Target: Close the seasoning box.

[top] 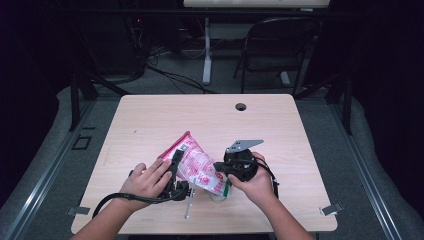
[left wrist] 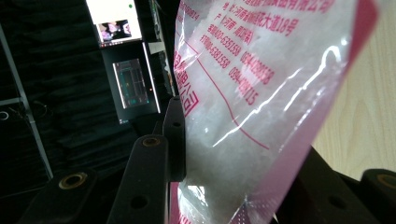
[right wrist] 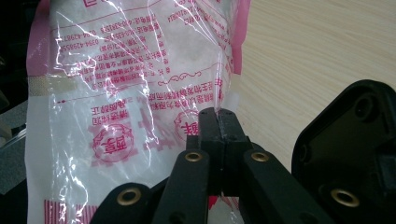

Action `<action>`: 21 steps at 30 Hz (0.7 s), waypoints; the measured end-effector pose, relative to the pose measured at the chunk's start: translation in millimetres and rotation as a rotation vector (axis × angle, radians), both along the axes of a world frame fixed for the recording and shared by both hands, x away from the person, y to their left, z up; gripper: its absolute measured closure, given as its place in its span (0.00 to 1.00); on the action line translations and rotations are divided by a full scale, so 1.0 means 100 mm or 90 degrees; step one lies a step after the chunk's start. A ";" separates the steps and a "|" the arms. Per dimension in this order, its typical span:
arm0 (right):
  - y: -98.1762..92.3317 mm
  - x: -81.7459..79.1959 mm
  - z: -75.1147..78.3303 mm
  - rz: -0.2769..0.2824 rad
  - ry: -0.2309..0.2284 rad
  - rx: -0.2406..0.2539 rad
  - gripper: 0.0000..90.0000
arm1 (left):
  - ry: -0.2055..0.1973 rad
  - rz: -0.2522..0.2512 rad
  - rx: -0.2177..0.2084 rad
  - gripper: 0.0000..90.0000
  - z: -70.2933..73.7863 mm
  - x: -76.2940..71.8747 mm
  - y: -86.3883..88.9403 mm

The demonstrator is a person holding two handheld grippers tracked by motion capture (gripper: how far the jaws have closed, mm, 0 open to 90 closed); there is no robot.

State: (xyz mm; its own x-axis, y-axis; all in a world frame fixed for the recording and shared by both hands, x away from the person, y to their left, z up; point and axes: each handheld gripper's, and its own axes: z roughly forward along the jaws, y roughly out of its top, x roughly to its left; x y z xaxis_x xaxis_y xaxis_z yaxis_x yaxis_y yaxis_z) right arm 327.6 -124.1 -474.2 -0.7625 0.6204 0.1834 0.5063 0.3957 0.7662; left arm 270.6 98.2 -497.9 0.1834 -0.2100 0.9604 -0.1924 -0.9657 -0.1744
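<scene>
A clear plastic bag [top: 196, 162] with red print and a white filling is held between both hands over the near part of the table [top: 200, 115]. My left gripper [top: 176, 167] grips its left side; in the left gripper view the bag [left wrist: 247, 93] fills the space between the two black jaws, which press on it from both sides [left wrist: 243, 154]. My right gripper [top: 222, 167] is at the bag's lower right end. In the right gripper view its fingertips [right wrist: 218, 116] are pinched together on the thin edge of the bag [right wrist: 121, 93].
The light wooden table has a round cable hole [top: 241, 106] near its far edge. A folding chair [top: 280, 45] and a desk leg [top: 206, 50] stand on the floor beyond. A thin metal rod [top: 188, 207] lies near the front edge below the left hand.
</scene>
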 end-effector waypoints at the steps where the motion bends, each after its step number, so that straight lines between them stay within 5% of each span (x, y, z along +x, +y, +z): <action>1: 0.00 0.00 0.00 0.000 0.000 0.002 1.00 | -0.004 -0.003 0.004 0.75 0.00 -0.01 0.00; 21: -0.02 -0.07 -0.02 0.003 0.004 0.007 1.00 | -0.003 -0.008 0.011 0.76 0.01 -0.04 -0.01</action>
State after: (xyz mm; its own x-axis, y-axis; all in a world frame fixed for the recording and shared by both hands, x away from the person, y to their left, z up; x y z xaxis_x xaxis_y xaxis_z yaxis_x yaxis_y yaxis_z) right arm 320.4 -125.7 -476.6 -0.7638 0.6154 0.1944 0.5093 0.3897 0.7673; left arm 266.9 97.0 -496.7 0.1765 -0.2283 0.9575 -0.2035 -0.9602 -0.1915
